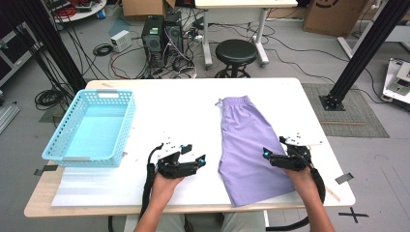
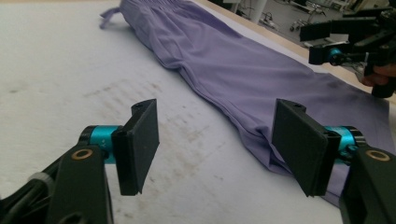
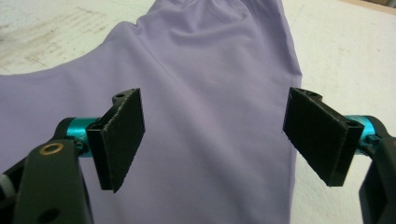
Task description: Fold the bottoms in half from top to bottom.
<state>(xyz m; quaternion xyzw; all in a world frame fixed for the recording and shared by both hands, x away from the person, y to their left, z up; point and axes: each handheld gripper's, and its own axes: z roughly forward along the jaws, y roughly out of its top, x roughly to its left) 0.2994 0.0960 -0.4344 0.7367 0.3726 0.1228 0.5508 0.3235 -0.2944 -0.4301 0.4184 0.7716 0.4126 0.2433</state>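
Observation:
A pair of purple shorts lies folded lengthwise on the white table, waistband at the far end. My left gripper hovers just left of the shorts' near hem, jaws open with nothing between them. In the left gripper view its pads straddle bare tabletop and the edge of the shorts, with the other gripper farther off. My right gripper is over the shorts' right side, open and empty. In the right gripper view its jaws stand wide above the purple fabric.
A light blue plastic basket stands empty at the table's left. Beyond the far edge are a black stool, computer towers and loose cables on the floor. Black frame posts rise at both sides.

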